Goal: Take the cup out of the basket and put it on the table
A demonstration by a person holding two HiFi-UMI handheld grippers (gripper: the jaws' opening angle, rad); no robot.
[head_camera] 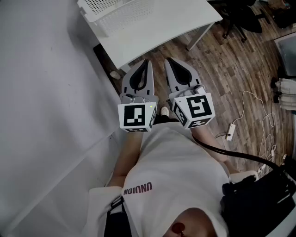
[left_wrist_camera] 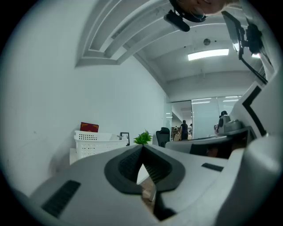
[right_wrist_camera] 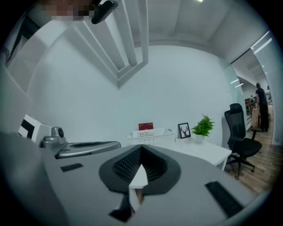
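While both tools are held level in front of the person's chest, the white perforated basket [head_camera: 113, 14] stands well ahead of them and somewhat to the left, at the wall-side end of the white table [head_camera: 166, 25]. The cup itself shows in no view. It is probably down behind the basket's wall, so which way it stands or lies cannot be told. The coming move is therefore a reach forward and over the basket's rim. By my reckoning the left gripper [head_camera: 147, 62] has slightly the shorter way, as the basket sits on its side. The right gripper [head_camera: 167, 61] is just beside it, their tips near but apart.

Both claws are fully closed and hold nothing. The left gripper view shows the pads meeting at the tip with only table and floor behind them, and the right gripper view shows the same. Either claw must open before it can take the cup.
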